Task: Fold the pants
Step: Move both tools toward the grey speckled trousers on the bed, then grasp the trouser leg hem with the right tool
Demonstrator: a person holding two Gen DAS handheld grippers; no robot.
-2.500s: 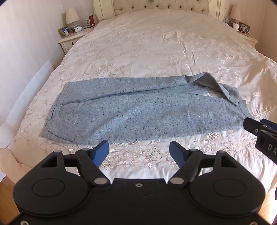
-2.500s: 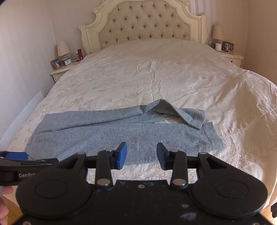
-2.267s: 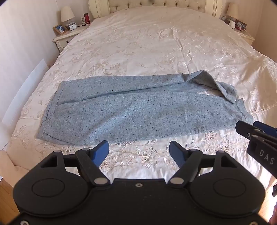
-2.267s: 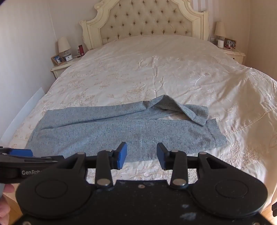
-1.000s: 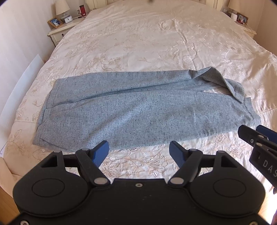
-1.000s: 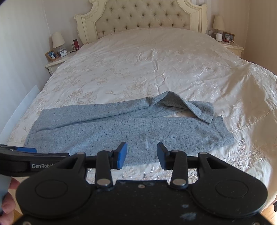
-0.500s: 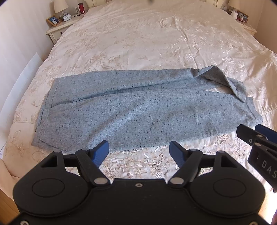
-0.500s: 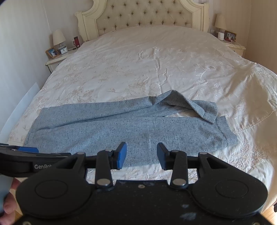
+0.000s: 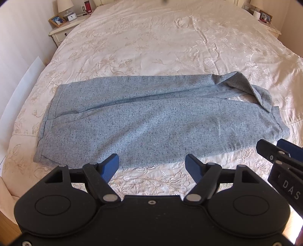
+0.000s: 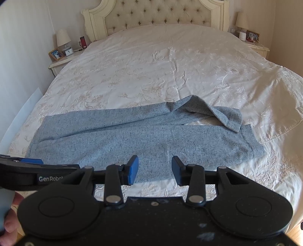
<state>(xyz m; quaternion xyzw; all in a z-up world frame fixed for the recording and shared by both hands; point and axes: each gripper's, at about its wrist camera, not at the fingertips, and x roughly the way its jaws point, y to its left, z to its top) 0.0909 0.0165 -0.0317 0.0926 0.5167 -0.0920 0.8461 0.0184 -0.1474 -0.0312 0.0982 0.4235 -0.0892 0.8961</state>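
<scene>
Grey-blue speckled pants [image 9: 151, 121] lie across the foot of the bed, one leg stacked on the other, long axis left to right. They also show in the right wrist view [image 10: 151, 138]. The upper layer's right end is flipped back in a loose fold [image 9: 251, 89]. My left gripper [image 9: 152, 166] is open and empty, hovering just in front of the pants' near edge. My right gripper [image 10: 154, 166] is open and empty, over the near edge around the middle. Its fingers [image 9: 280, 153] show at the right of the left wrist view.
The bed has a cream embroidered bedspread [image 10: 170, 66] and a tufted headboard [image 10: 161, 15]. Nightstands with lamps and photo frames stand at the left [image 10: 60, 62] and right [image 10: 253, 45]. A wall runs along the left side. A white sheet [image 9: 28, 75] leans there.
Both grippers have moved forward and lower toward the pants' near edge. The pants have not moved. Both grippers stay open.
</scene>
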